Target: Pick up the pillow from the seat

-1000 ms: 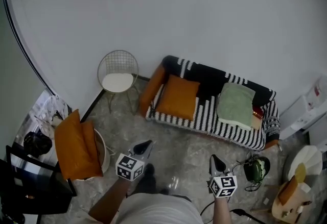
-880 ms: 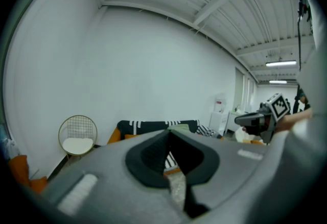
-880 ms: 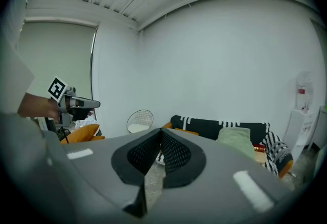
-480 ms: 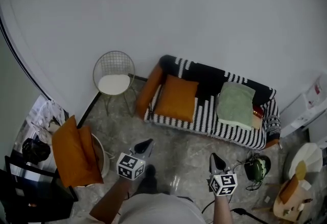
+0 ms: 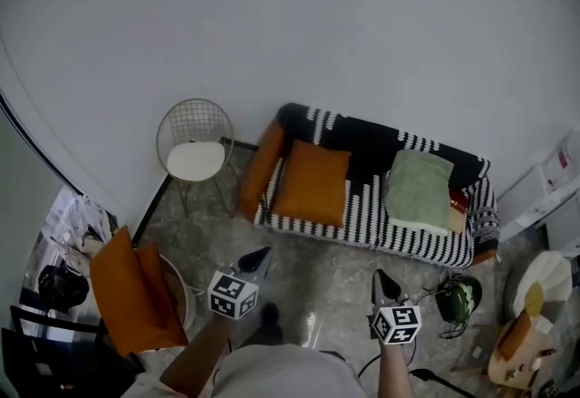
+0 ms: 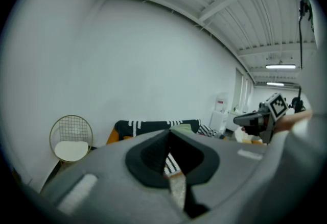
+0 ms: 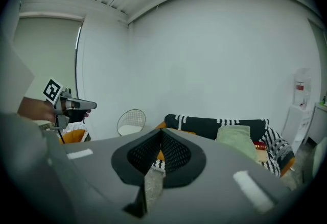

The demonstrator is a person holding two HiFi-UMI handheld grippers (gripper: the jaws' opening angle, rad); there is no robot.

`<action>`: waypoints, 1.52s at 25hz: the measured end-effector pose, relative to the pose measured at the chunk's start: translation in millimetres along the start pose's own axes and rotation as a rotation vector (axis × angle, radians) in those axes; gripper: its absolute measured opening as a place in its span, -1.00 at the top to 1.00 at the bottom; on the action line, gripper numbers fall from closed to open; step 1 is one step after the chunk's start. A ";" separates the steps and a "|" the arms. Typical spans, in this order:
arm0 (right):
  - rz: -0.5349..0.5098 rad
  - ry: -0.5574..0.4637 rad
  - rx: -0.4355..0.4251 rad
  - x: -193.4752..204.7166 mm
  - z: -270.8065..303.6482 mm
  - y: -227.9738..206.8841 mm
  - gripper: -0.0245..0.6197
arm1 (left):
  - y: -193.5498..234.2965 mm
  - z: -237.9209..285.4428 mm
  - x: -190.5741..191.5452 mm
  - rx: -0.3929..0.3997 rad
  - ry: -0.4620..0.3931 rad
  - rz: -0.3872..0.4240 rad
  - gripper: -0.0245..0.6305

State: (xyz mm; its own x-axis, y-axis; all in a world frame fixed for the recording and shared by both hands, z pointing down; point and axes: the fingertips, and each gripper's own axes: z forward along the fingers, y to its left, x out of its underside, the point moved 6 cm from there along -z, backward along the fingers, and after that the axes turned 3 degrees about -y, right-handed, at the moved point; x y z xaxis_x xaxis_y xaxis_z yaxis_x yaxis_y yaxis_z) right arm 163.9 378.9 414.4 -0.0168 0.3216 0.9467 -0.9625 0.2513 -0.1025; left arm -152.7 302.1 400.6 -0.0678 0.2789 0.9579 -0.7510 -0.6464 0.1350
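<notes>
An orange pillow (image 5: pixel 313 186) leans on the left seat of a black-and-white striped sofa (image 5: pixel 362 215). A pale green pillow (image 5: pixel 419 188) lies on its right seat. In the head view my left gripper (image 5: pixel 261 254) and right gripper (image 5: pixel 377 277) are held over the floor, short of the sofa and pointing toward it. Both are shut with nothing between the jaws. The left gripper view shows the sofa (image 6: pixel 145 126) past the shut left gripper (image 6: pixel 168 136). In the right gripper view the green pillow (image 7: pixel 236 139) lies beyond the shut right gripper (image 7: pixel 161 133).
A wire chair with a white seat (image 5: pixel 193 156) stands left of the sofa. Orange cushions (image 5: pixel 131 292) rest on a round stool at the lower left. A dark green object with cables (image 5: pixel 458 296) lies on the floor by the sofa's right end, near a round white table (image 5: pixel 544 283).
The view has advanced toward the sofa. The wire chair and the orange cushions have slid left and down in the head view. Both grippers stay shut and empty.
</notes>
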 end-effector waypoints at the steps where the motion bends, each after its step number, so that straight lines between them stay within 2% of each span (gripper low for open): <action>1: 0.001 0.001 0.002 -2.4 7.8 1.2 0.91 | 7.8 5.2 -2.7 0.004 0.000 0.001 0.93; 12: -0.006 0.005 0.034 -30.0 91.4 12.1 0.91 | 84.5 53.6 -25.5 0.054 0.007 0.015 0.93; 17: -0.023 -0.006 0.052 -46.9 127.8 22.2 0.91 | 126.8 68.9 -27.7 0.070 0.018 0.018 0.93; 22: -0.040 0.019 0.073 -46.5 152.5 29.2 0.91 | 157.7 79.9 -23.4 0.087 0.034 0.026 0.93; 29: -0.020 0.031 0.103 -47.7 176.7 33.2 0.91 | 189.7 88.1 -17.3 0.103 0.057 0.020 0.93; 38: -0.013 0.039 0.098 -50.1 193.0 39.0 0.91 | 203.0 96.9 -21.9 0.111 0.051 0.013 0.93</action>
State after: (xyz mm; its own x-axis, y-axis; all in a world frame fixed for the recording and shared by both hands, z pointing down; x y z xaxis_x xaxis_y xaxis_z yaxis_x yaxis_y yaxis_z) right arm 74.9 196.4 421.9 0.0049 0.3542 0.9351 -0.9844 0.1661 -0.0578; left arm -240.1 96.0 431.6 -0.1125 0.3042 0.9459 -0.6726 -0.7240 0.1529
